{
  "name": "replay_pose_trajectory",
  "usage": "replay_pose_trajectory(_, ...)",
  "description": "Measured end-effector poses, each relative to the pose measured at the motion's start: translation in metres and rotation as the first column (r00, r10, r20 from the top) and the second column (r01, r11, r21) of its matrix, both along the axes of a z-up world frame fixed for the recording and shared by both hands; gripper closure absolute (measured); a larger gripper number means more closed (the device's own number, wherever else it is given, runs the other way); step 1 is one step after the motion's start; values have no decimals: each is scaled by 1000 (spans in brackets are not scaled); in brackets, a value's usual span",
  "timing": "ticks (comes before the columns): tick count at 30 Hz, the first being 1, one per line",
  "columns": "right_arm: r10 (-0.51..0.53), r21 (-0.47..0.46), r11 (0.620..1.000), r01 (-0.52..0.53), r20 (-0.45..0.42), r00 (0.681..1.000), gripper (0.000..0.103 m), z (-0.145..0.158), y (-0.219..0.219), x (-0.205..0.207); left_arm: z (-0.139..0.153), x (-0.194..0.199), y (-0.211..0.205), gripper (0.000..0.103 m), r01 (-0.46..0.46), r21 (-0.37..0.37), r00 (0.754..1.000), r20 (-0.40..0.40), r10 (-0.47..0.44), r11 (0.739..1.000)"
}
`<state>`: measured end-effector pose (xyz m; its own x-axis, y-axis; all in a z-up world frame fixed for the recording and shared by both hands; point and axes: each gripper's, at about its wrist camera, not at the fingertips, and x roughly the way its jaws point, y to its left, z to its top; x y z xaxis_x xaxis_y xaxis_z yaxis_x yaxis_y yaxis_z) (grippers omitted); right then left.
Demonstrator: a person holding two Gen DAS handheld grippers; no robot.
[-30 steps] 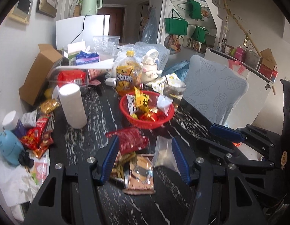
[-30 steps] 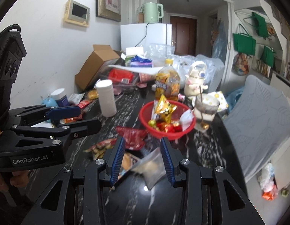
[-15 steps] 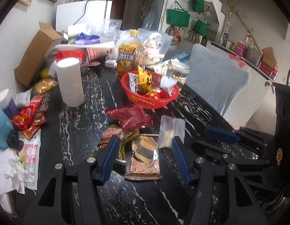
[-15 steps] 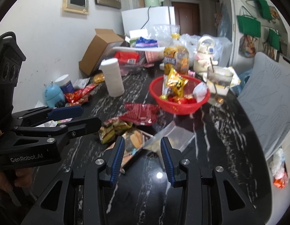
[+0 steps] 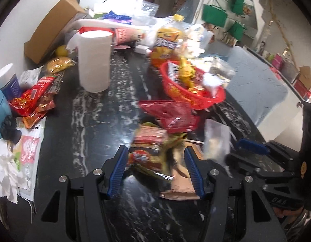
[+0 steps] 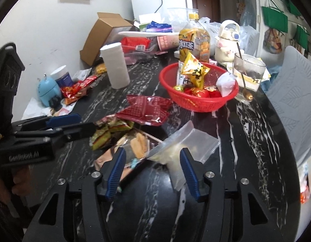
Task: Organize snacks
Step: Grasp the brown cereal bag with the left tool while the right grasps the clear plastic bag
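Observation:
A red basket (image 6: 197,100) with several snacks stands mid-table; it also shows in the left wrist view (image 5: 192,98). In front of it lie a red packet (image 6: 145,110), green-and-red packets (image 6: 109,130), a brown cake packet (image 6: 135,144) and a clear zip bag (image 6: 181,149). My left gripper (image 5: 155,167) is open just above the green-and-red packets (image 5: 149,149). My right gripper (image 6: 152,167) is open, its jaws on either side of the near ends of the cake packet and the zip bag. The left gripper also shows in the right wrist view (image 6: 75,125).
A white roll (image 6: 115,67), an iced tea bottle (image 6: 193,40), a glass with a spoon (image 6: 248,74), a cardboard box (image 6: 103,34) and a blue figure (image 6: 47,91) crowd the black marble table (image 6: 246,141). Red snack packets (image 5: 32,102) lie at the left edge. A grey chair (image 6: 296,92) stands right.
Both grippers have moved forward and down toward the packets in front of the basket. The left one now hangs over the green-and-red packets; the right one is at the cake packet and zip bag.

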<state>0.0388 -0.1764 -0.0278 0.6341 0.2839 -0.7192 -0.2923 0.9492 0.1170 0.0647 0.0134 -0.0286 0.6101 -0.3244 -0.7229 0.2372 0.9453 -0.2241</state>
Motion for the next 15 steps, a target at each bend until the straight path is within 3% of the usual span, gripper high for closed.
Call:
replay_pose_trajectory(3,-35,-1,999,35,-24,999,37,-6,-9,9,-2,7,3,46,-38,58,999,17,37,998)
replay_pose_trajectory(5,-58,0,998,58,-35,998,35,-8,-14,14,-5,12,4,46,-25,56,1000,16,24,998)
replay_pose_trajectory(7,-78,-3,997,78,-47,996,20,-13,-17,19,-10,17,1,46,1,49,1000,-5,-1,999)
replay_pose_trajectory(15,-95,49,994,102,-122,988,17,-30,-25,41,-35,37,-4,46,25,14,994,-110,-24,1000)
